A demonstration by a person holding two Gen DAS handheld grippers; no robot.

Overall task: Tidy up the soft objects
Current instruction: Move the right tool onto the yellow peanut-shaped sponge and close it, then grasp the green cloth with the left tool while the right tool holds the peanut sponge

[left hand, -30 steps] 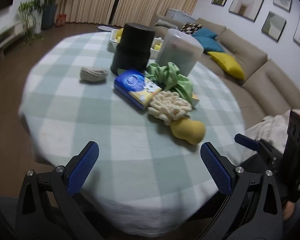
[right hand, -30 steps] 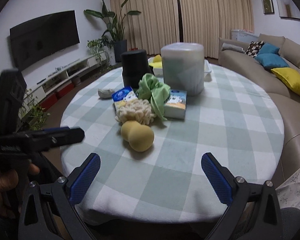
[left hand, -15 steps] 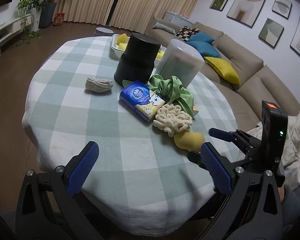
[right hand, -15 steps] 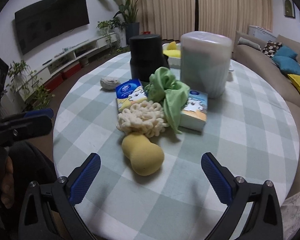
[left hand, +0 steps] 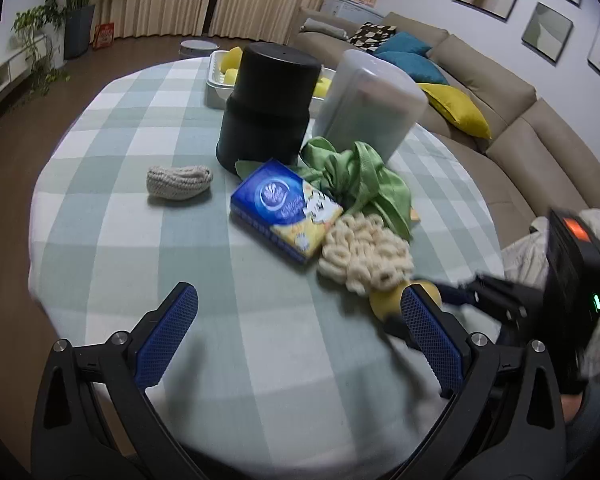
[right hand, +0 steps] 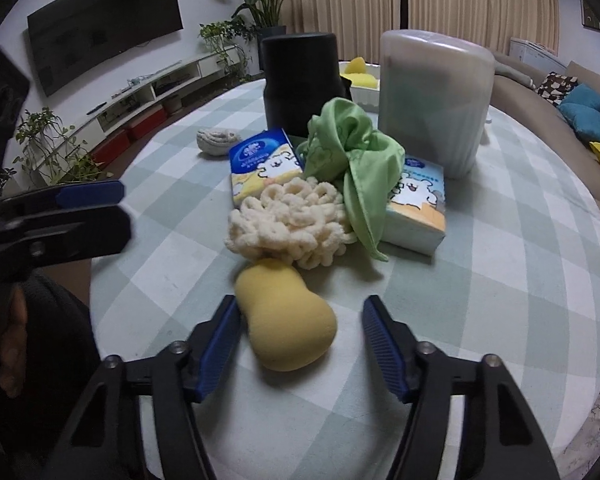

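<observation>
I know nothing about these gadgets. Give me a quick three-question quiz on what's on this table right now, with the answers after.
1. True or false: the right gripper is clamped shut on the yellow sponge.
2. Which lies alone, away from the pile? A) green cloth B) grey knitted bundle C) cream loopy scrubber
3. Fill in: the green cloth is draped over a tissue ____.

Key
1. False: its fingers are apart, either side of the sponge.
2. B
3. pack

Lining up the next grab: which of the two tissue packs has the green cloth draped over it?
The light-blue tissue pack beside the frosted canister; the green cloth overlaps it. The dark-blue pack lies uncovered.
</observation>
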